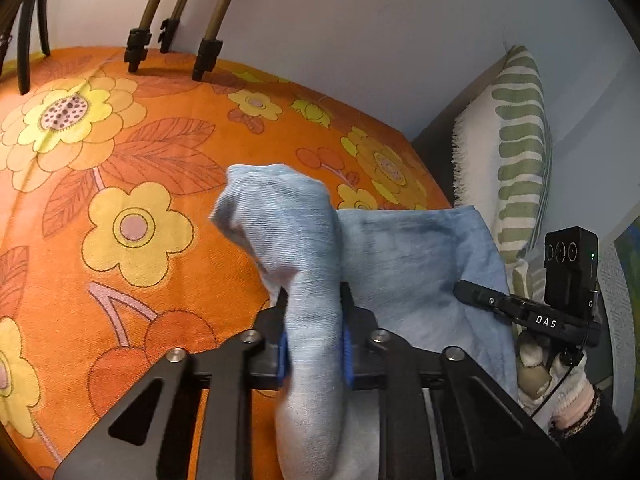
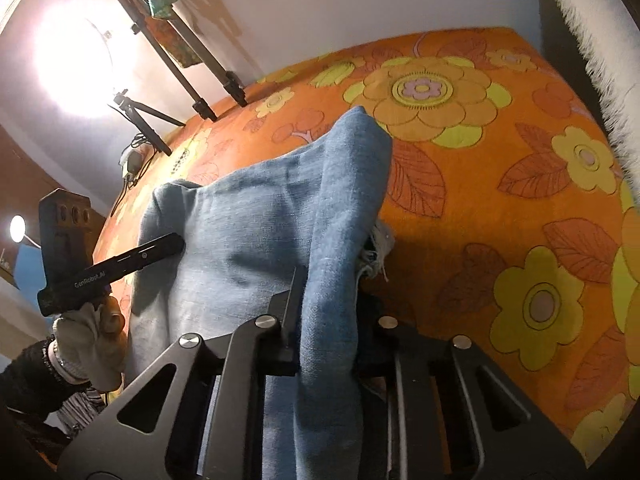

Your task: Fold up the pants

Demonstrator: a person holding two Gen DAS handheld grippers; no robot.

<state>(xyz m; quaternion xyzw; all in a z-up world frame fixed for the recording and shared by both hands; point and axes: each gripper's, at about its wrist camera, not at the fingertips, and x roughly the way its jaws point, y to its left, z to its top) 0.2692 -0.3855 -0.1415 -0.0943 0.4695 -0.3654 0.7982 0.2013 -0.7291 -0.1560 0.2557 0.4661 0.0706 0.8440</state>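
Light blue denim pants (image 1: pixel 416 264) hang between both grippers above the orange flowered bedspread (image 1: pixel 120 160). My left gripper (image 1: pixel 314 300) is shut on a bunched edge of the pants, which stick up between the fingers. My right gripper (image 2: pixel 326 280) is shut on another edge of the pants (image 2: pixel 248 232); the cloth drapes over it and hides its right finger. Each view shows the other gripper at the far side of the cloth, the right one (image 1: pixel 480 296) and the left one (image 2: pixel 160 246).
Tripod legs (image 1: pixel 204 56) stand on the bed's far edge by the wall. A white and green striped pillow (image 1: pixel 516 152) leans at the right. A bright ring lamp (image 2: pixel 72 52) and more tripod legs (image 2: pixel 200 104) stand beyond the bed.
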